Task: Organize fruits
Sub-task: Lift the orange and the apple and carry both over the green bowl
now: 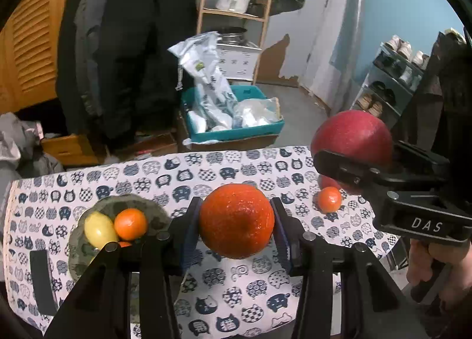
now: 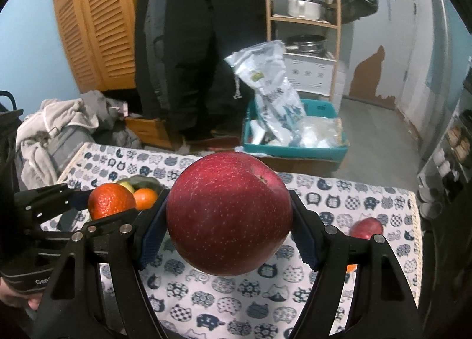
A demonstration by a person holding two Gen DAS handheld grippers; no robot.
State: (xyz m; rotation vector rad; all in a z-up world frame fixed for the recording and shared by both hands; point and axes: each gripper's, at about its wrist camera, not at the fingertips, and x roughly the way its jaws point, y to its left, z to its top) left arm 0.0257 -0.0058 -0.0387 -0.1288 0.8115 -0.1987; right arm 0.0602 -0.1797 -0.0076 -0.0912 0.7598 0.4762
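Clearly, in the left wrist view the left hand-held gripper (image 1: 236, 221) is closed on a large orange (image 1: 237, 220), its blue pads pressed against the fruit's two sides and the fruit lifted clear of the surface (image 1: 236, 286), which wears a cat-print cloth. A greenish bowl (image 1: 153, 209) sits low and to the left of that gripper, near it, already holding a lemon (image 1: 99, 229) and a small orange (image 1: 130, 223). Off to the right the right hand-held gripper (image 1: 354, 162) carries a red apple (image 1: 352, 135) in the air, and a loose small orange (image 1: 329, 199) lies on the cloth beneath it. In the right wrist view the right hand-held gripper (image 2: 230, 218) is clamped on the red apple (image 2: 229, 215), pads on both flanks, stem end turned up and to the right. From here the bowl (image 2: 147, 183) lies up and to the left, partly hidden behind the large orange (image 2: 111, 201) held in the left hand-held gripper (image 2: 85, 203). A second red apple (image 2: 366, 228) rests on the cloth at the right, well apart from the bowl. Judging by this layout, the bowl is the likely goal for both fruits, and the left hand is the nearer to it, so the orange should probably go in first, while the apple has to cross leftward behind it.
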